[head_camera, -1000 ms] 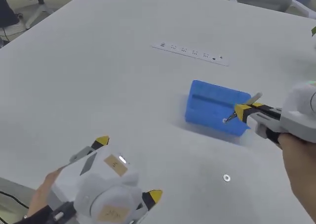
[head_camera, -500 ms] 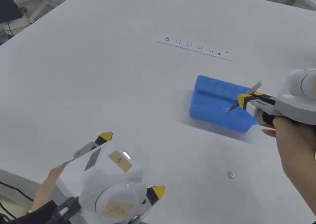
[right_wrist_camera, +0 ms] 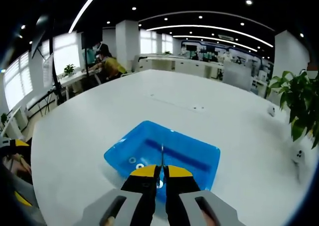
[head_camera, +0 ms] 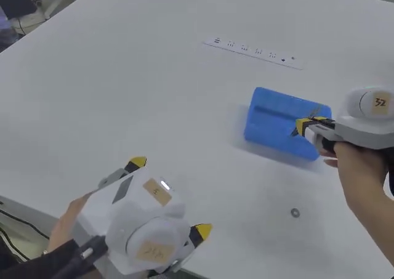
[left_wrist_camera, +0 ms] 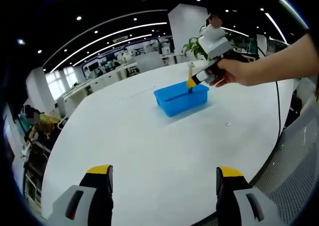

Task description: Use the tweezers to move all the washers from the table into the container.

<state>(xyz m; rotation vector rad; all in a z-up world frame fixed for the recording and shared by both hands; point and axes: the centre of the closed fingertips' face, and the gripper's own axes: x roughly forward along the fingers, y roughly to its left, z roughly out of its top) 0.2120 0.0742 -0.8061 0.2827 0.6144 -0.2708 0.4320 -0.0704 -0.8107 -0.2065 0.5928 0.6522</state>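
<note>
Hovering over the blue container [head_camera: 271,138], the right gripper [right_wrist_camera: 160,172] has its fingers clamped on the tweezers [right_wrist_camera: 162,156]. Washers [right_wrist_camera: 132,160] lie inside the container. One washer [head_camera: 295,212] lies on the counter [head_camera: 154,76], between container and near edge. The left gripper [left_wrist_camera: 164,172] hangs at the near edge, fingers apart.

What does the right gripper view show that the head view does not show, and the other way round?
Right gripper view: washers lying inside the blue container, with the thin tip of the tweezers over them. Head view: one loose washer on the table, outside the container. Both: the container, the right tool shut on the tweezers, and the open left tool.
</note>
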